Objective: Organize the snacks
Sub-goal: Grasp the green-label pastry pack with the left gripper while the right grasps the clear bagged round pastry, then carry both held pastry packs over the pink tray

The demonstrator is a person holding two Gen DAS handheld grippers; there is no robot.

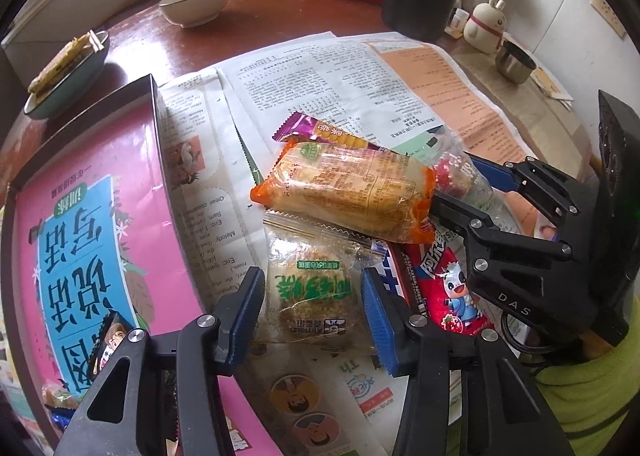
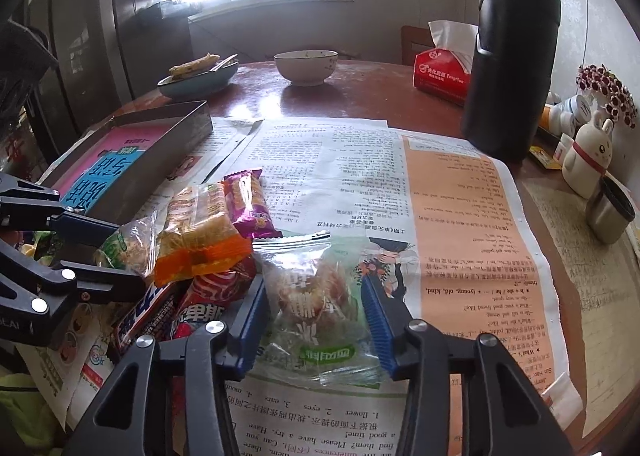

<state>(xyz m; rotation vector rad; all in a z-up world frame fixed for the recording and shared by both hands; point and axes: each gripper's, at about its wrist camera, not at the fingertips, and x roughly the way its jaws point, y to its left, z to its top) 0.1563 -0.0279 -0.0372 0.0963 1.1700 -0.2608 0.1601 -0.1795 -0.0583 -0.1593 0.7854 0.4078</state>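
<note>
From the left wrist view, the left claw [image 1: 310, 308] points steeply down at the snack heap on the newspaper [image 1: 320, 88]. Its blue pads [image 1: 378, 320] sit against both sides of a clear-wrapped floss cake [image 1: 308, 292], so it has that packet pinched at a narrow opening. Just past it, toward twelve o'clock, lies an orange cracker pack [image 1: 348, 192], with a purple bar [image 1: 320, 132] beyond. At three o'clock the right claw [image 1: 472, 192] comes in over a red milk-candy bag [image 1: 444, 288]. A dark tray [image 1: 154, 96] with a pink book inside sits at nine o'clock.

From the right wrist view, the right claw [image 2: 314, 316] is closed partway on a clear pastry bag [image 2: 316, 296], pads touching its crinkled edges. At ten o'clock are the orange cracker pack [image 2: 200, 232] and purple bar [image 2: 248, 204]; the left claw [image 2: 120, 256] reaches in from nine. A black flask [image 2: 516, 56] stands on the bench [image 2: 360, 92] at one o'clock.
</note>
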